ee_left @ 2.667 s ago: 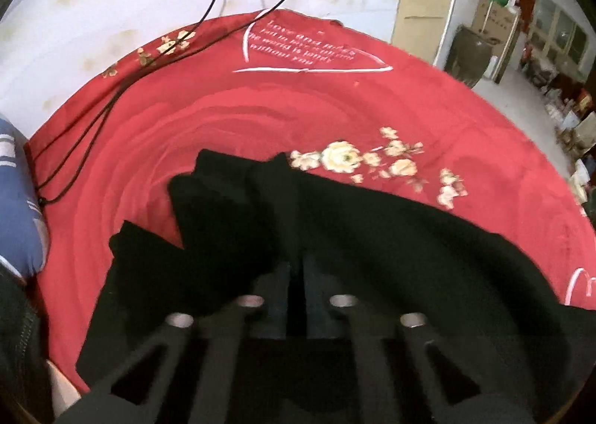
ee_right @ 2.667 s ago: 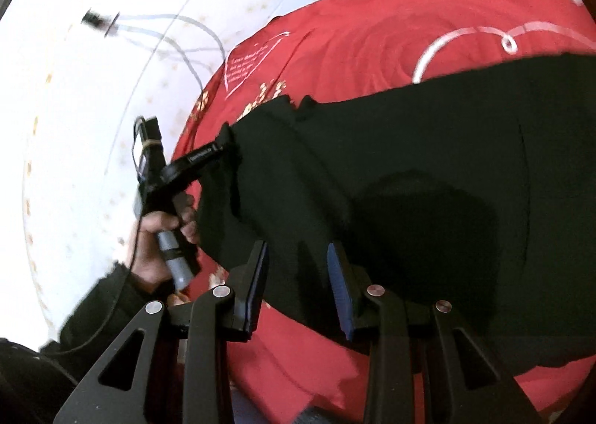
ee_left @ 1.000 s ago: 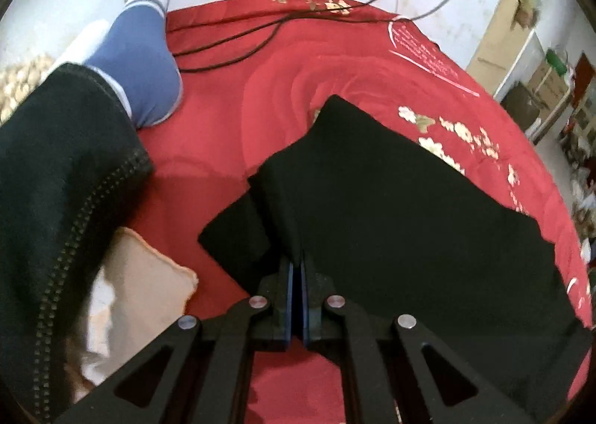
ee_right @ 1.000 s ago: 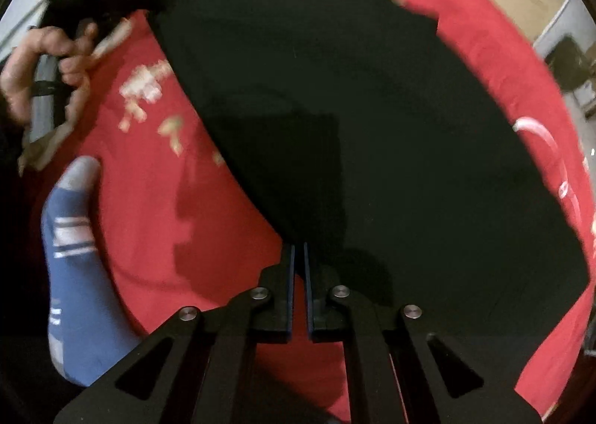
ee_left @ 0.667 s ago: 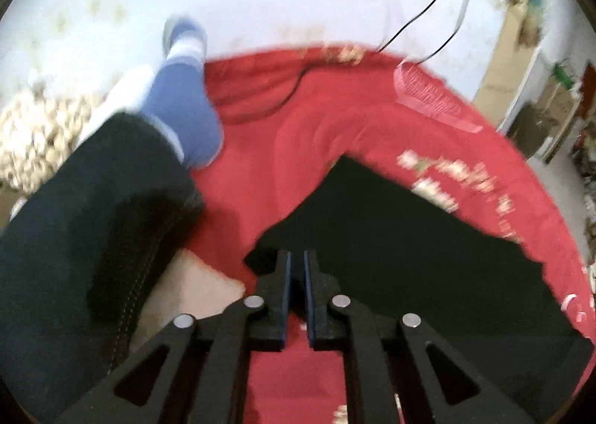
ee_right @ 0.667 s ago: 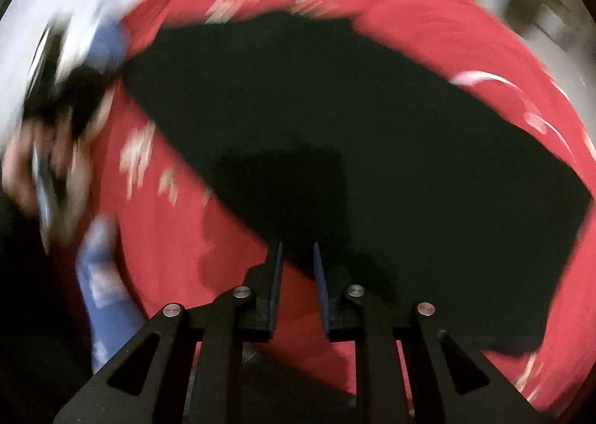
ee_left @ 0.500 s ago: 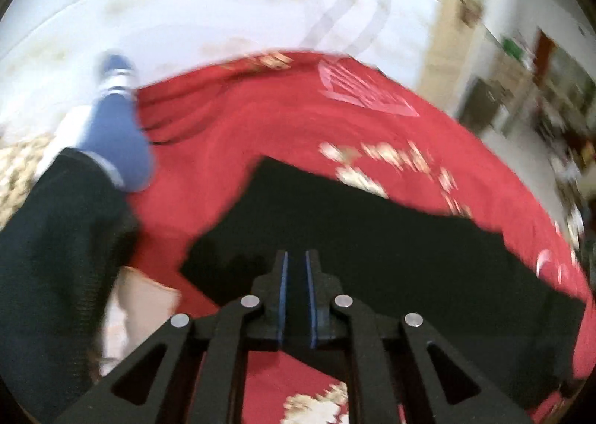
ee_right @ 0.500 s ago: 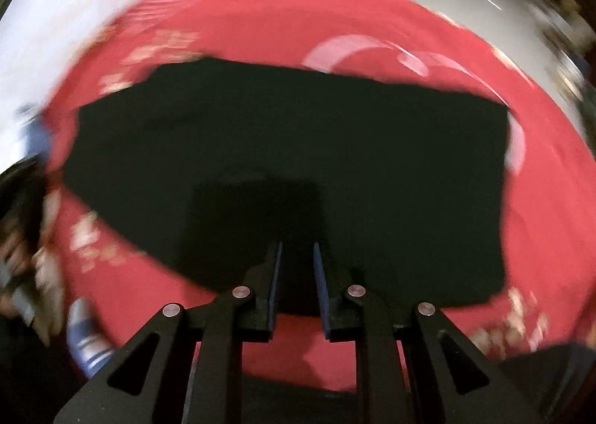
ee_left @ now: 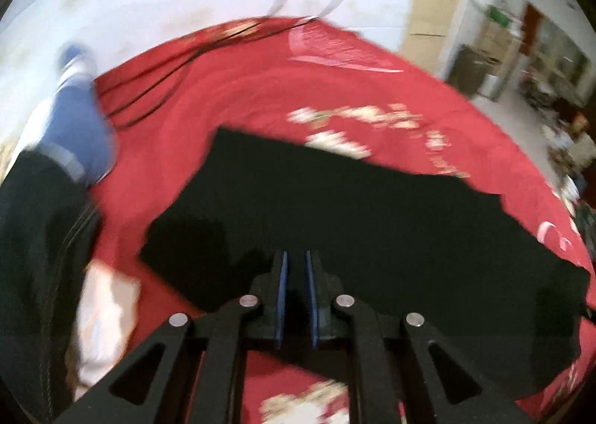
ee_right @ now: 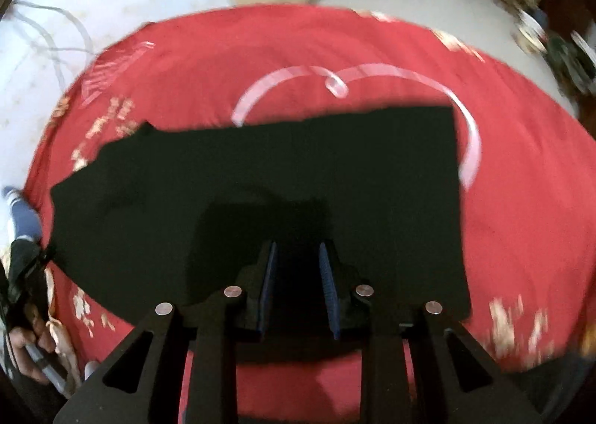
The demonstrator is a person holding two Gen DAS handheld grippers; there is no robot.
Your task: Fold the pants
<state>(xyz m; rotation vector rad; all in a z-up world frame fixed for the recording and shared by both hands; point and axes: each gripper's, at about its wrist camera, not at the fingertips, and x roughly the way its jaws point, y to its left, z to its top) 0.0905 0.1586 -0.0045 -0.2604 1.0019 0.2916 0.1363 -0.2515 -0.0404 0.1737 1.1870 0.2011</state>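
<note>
Your black pants [ee_right: 260, 193] lie flat, folded lengthwise, on the red blanket [ee_right: 521, 200]. Your left gripper [ee_left: 294, 275] and right gripper [ee_right: 296, 275] hover released, empty. Next, grasp 1 end and fold across.

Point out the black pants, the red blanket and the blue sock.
black pants [ee_right: 298, 178], right wrist view, middle of the flat cloth
red blanket [ee_right: 521, 200], right wrist view, bare part right of the pants
blue sock [ee_left: 78, 126], left wrist view, mid-foot

Bright, motion-blurred fisheye views with curved edges.
</note>
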